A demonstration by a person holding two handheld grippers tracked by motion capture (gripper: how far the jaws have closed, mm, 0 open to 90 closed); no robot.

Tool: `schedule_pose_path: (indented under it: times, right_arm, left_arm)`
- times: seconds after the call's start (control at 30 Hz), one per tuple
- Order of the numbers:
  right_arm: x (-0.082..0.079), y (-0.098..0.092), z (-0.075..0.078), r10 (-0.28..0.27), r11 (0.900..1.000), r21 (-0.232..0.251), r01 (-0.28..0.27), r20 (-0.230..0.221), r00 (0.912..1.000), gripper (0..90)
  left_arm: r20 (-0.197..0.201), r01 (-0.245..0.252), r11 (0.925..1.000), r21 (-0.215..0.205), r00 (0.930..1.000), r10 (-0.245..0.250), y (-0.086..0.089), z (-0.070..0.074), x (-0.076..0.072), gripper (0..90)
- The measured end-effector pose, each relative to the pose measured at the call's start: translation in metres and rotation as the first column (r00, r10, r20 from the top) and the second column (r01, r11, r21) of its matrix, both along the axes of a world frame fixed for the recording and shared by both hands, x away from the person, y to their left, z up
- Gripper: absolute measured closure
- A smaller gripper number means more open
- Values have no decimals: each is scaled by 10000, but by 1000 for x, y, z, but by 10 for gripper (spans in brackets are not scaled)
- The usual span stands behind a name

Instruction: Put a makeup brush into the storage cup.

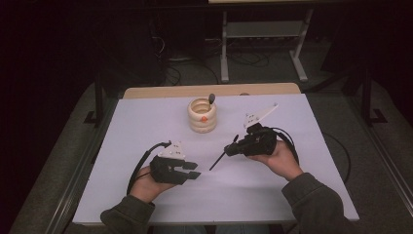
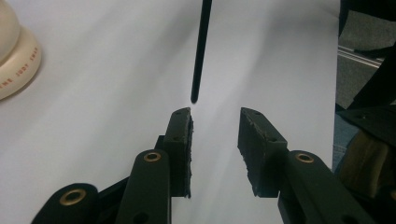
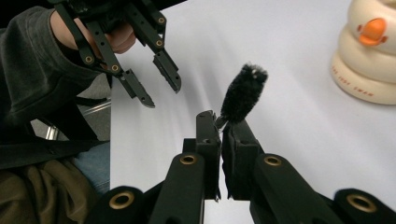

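Two tools, one brush, one cup. Left tool (image 1: 193, 170), below-left of the cup (image 1: 202, 116), jaws spread, nothing between them. Right tool (image 1: 229, 149), below-right of the cup, jaws pressed together, pinching the black brush (image 3: 243, 93). Cup holds one dark-tipped stick. White bench (image 1: 146, 126); dim room, grey floor, cables behind.

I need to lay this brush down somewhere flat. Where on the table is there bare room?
The white table is bare at far left and far right of the cream holder, and along the near edge between the sleeves. It is crowded mid-table, where the left gripper, open, faces the brush clamped in the right gripper.
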State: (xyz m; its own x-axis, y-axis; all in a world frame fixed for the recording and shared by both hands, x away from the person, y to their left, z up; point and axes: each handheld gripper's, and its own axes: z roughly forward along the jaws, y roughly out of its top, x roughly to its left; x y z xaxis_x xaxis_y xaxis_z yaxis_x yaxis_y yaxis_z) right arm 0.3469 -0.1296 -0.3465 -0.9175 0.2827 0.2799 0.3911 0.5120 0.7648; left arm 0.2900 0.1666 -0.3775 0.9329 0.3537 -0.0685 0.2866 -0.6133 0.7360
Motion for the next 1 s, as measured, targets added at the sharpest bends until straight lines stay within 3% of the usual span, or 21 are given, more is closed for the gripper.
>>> schedule_pose_path:
  times: [0.53,1.0]
  right_arm:
    - [17,-7,17,-451,9985,-301,451,25,9990,848]
    - [35,-1,50,-559,9979,-304,571,379,9977,848]
  left_arm:
    - [144,-309,9995,-9,9994,309,13,0,-3,621]
    - [113,-401,9992,-75,9991,401,20,0,-1,616]
